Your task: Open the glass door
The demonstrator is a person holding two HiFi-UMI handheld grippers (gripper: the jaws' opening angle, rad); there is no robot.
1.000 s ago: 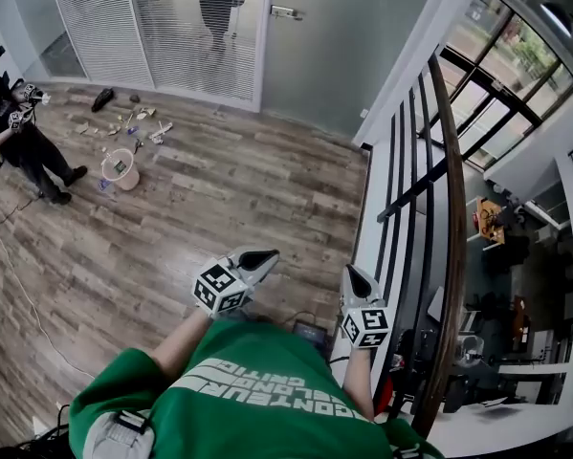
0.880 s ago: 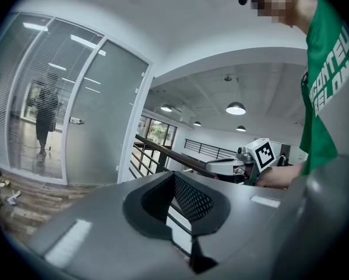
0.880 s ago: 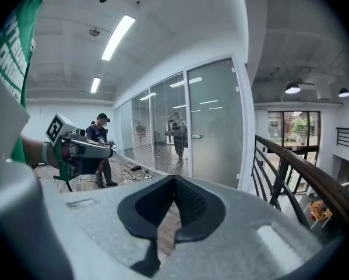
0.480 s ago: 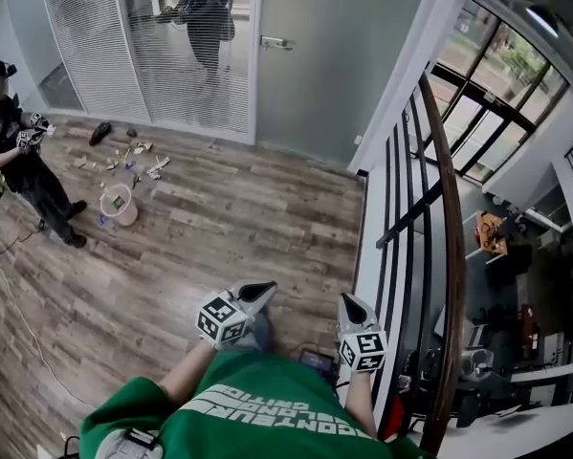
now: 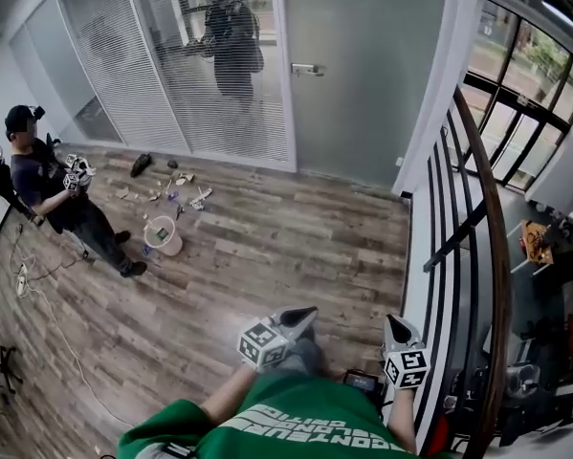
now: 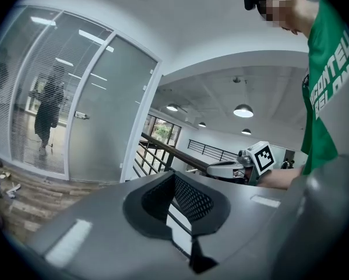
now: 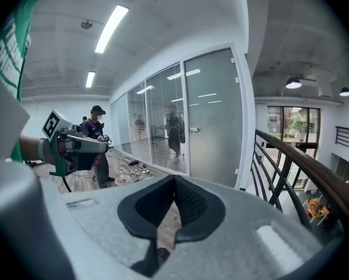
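Both left gripper point(image 5: 303, 314) and right gripper point(image 5: 393, 325) show jaws pressed together, empty. Glass door point(image 5: 353, 84) stands at twelve o'clock.

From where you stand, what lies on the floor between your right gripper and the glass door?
Only bare wood floor up to the glass door, in the head view; the bucket stands far left.
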